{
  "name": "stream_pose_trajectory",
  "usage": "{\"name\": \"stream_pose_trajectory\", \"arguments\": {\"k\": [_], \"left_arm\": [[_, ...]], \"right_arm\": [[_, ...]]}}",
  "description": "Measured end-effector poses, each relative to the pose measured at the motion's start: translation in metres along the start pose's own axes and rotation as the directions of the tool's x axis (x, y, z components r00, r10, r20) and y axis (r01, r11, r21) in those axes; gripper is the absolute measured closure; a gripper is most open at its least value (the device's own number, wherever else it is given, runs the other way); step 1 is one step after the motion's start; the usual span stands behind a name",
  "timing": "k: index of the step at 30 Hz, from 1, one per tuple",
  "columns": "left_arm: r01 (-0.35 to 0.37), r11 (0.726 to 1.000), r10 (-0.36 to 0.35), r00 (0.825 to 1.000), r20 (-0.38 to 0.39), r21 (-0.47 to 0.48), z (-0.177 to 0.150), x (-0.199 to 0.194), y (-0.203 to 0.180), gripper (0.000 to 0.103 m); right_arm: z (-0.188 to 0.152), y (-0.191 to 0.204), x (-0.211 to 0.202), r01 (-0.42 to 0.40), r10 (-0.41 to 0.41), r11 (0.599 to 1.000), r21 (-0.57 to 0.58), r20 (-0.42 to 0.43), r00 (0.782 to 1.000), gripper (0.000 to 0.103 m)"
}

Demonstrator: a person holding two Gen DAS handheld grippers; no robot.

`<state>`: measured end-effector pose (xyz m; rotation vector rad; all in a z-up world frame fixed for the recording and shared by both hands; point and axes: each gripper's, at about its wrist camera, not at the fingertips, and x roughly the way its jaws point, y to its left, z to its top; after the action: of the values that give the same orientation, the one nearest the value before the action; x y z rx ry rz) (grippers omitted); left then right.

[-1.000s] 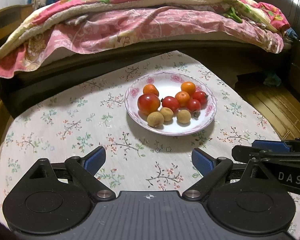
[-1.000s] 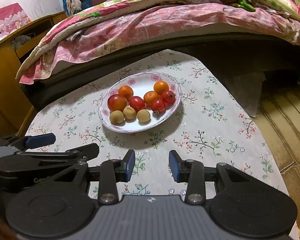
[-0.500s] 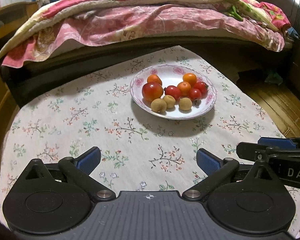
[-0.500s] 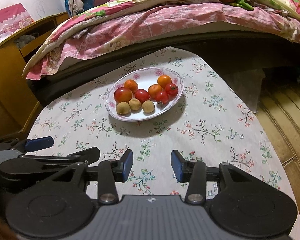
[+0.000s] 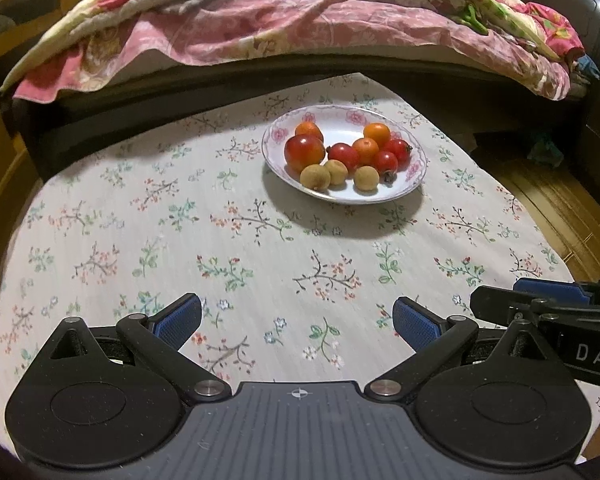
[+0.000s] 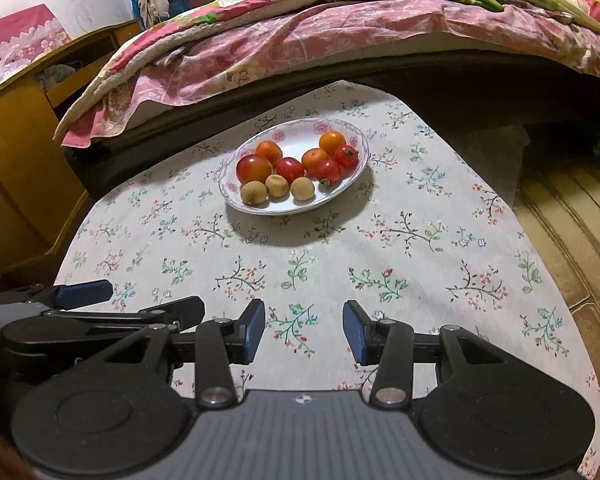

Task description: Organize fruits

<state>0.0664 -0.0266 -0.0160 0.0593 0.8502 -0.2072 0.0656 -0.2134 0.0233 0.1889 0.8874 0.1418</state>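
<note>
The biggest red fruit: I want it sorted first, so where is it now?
The large round red fruit lies at the left of the white floral-rimmed plate, between a small orange fruit behind and a tan longan in front.

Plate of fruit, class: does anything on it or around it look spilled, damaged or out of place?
Nothing stands out. The white floral-rimmed plate sits flat on the floral tablecloth, all fruit inside it, none spilled.

A flowered tablecloth (image 5: pixel 260 260) covers the table. Behind it stands a bed with a pink quilt (image 6: pixel 300 40). A wooden cabinet (image 6: pixel 16 152) is at the left.
</note>
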Motion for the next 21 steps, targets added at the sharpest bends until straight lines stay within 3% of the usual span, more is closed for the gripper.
{"name": "stream_pose_trajectory", "arguments": {"k": [21], "left_arm": [[-0.014, 1.0, 0.014, 1.0, 0.006, 0.019, -0.021, -0.013, -0.001, 0.0]], "right_arm": [[-0.021, 0.007, -0.012, -0.005, 0.004, 1.0, -0.014, -0.011, 1.0, 0.054]]}}
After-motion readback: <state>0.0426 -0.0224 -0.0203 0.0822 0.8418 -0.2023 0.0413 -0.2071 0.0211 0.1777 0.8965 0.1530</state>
